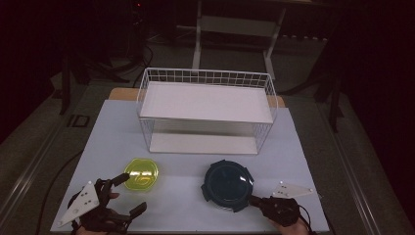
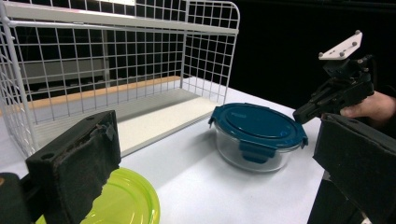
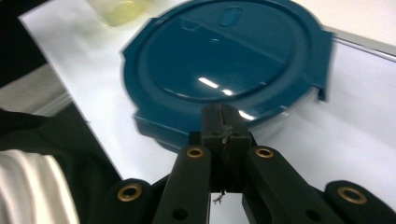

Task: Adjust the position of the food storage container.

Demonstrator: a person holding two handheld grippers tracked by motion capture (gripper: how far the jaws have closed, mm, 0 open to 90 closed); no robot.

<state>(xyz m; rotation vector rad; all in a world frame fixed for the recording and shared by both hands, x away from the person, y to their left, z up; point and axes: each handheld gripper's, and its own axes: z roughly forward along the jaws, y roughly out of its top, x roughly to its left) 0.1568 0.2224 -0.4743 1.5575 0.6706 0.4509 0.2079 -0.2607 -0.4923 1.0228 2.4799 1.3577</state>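
On the white bench [image 1: 186, 205], the right hand-held gripper [image 3: 223, 122], jaws pressed together, neared a round teal-lidded glass container [image 1: 227, 185] while the left hand-held gripper [image 1: 132, 192] stood spread beside a yellow-green plastic lid [image 1: 142, 174].

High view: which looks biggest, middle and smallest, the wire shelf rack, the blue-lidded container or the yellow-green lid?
1. White wire shelf rack, biggest by far.
2. Round glass container with the blue lid.
3. Yellow-green lid, smallest.
The container and lid sit about equally near the camera, so that order looks sound.
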